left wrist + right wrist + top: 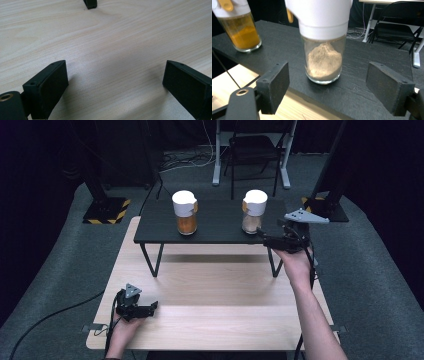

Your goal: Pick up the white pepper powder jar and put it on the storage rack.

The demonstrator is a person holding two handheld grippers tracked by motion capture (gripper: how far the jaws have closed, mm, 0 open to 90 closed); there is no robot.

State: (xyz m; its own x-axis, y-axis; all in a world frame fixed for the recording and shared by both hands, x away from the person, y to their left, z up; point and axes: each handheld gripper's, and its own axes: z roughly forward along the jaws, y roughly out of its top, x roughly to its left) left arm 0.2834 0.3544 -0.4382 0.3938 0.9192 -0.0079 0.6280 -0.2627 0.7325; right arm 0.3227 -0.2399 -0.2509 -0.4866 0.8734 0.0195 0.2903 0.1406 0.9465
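Your right gripper (263,239) is lined up on the jar of pale powder (323,61), the one with the white cap at the right end of the black shelf (215,227). Its jaws stand apart, one on each side of the glass, with clear gaps to the jar on both, so nothing is gripped. In the right gripper view the jar sits upright just ahead of the pads, near the shelf's front edge, and the powder heaps up inside the lower glass.

This reads as the approach, with the grasp yet to come. The jaws look wide enough to take the glass body, so your next move calls for easing forward until the jar is well between the pads, then closing on the glass below the white cap. Go in level; a nudge from one pad could tip it or push it back along the shelf.

The orange-powder jar (185,214) stands farther along the shelf, well apart, out of your way.

Your left gripper (140,310) rests low over the wooden table (215,320), jaws spread wide and empty, bare wood between the pads (51,88).
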